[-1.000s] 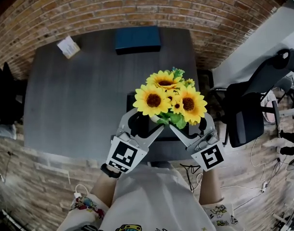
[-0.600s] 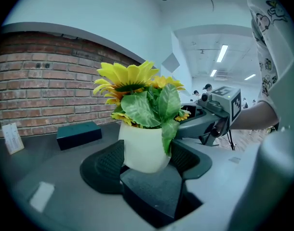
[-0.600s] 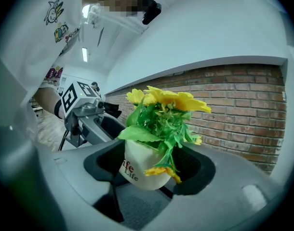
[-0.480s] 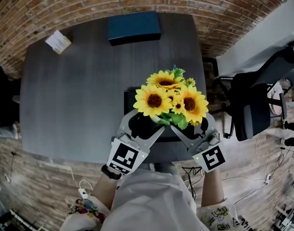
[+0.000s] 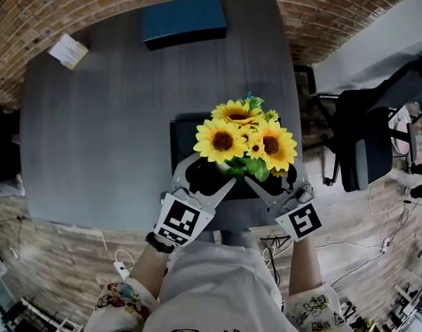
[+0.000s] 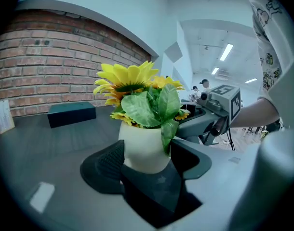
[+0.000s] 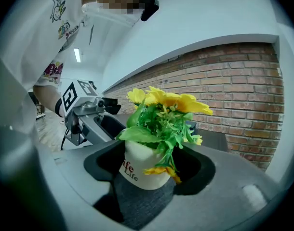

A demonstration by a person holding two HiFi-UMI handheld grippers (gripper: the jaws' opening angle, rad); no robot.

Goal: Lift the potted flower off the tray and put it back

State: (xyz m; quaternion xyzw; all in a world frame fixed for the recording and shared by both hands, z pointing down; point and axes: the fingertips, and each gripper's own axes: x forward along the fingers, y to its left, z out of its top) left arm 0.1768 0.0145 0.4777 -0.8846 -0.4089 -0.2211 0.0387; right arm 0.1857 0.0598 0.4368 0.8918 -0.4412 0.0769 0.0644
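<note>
At frame centre, the left gripper (image 5: 209, 173) and right gripper (image 5: 273, 178) both clamp the potted flower (image 5: 245, 140) over the dark tray (image 5: 182, 137). Lifting looks done; setting it down remains.

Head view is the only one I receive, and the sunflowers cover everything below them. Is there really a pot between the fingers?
Observer: Yes. The left gripper view shows a white pot between the fingers of the left gripper, with the pads against its sides.
Operator: And on the other side?
Observer: The right gripper has the same pot between its fingers.
Operator: Any marking on the pot?
Observer: Yes, the right gripper view shows dark print that ends in "Life".
</note>
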